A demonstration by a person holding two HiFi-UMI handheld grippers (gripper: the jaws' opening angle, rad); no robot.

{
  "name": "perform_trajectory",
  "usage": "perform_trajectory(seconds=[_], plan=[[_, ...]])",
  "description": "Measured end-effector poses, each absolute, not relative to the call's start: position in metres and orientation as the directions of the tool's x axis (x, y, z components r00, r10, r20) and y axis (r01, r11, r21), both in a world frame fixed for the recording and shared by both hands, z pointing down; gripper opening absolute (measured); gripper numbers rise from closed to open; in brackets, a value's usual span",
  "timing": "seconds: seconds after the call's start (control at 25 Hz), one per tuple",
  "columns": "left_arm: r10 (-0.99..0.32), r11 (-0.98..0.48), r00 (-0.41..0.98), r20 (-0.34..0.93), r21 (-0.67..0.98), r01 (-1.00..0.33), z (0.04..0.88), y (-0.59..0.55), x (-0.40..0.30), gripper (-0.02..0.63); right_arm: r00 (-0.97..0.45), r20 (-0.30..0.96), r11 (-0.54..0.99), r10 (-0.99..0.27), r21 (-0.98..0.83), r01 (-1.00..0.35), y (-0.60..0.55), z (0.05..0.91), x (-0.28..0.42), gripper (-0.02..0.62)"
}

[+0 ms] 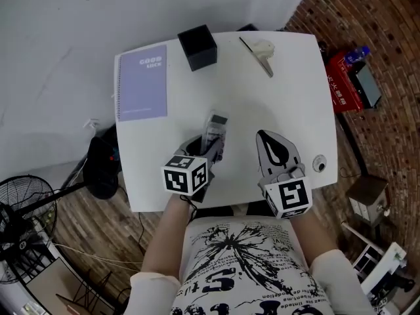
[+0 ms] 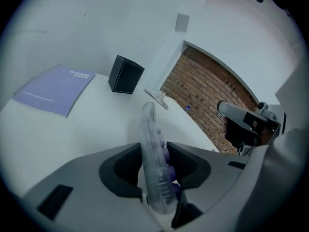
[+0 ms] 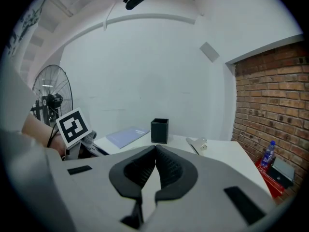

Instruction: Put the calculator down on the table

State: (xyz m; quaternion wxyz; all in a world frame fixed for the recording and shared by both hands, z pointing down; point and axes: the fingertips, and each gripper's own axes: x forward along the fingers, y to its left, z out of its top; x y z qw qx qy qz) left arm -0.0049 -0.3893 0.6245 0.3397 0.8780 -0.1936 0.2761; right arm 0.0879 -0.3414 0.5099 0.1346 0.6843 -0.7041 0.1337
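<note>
Inside left tool [image 2: 153,146], pinched calculator [image 2: 149,129], purple keys [image 2: 166,153] hidden overhead, right tool [image 3: 156,147] closed

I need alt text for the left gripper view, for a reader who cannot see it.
A clear calculator with purple keys stands edge-on between the jaws of the left gripper, above a white table. Behind it lie a purple spiral notebook and a black holder, with a brick wall at the right.

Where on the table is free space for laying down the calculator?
Widest bare patch: table centre, bordered by notebook, black box and clip. Also free: the right side beyond the round object. Crowded: near edge, with left gripper and right gripper.
</note>
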Motion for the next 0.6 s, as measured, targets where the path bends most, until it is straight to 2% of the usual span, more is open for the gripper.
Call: perform_trajectory(seconds=[0.44, 0.6], plan=[[-0.179, -0.644, 0.751, 0.636, 0.502, -0.578, 0.638, -0.404, -0.025, 0.203, -0.02, 0.385, 0.01, -0.923, -0.027, -1.0, -0.354, 0.519, 0.083, 0.014], [-0.236, -0.64, 0.727, 0.645, 0.46, -0.616, 0.644, -0.416, -0.038, 0.229, -0.013, 0.392, 0.003, -0.92, -0.025, -1.0, -0.36, 0.52, 0.078, 0.015]])
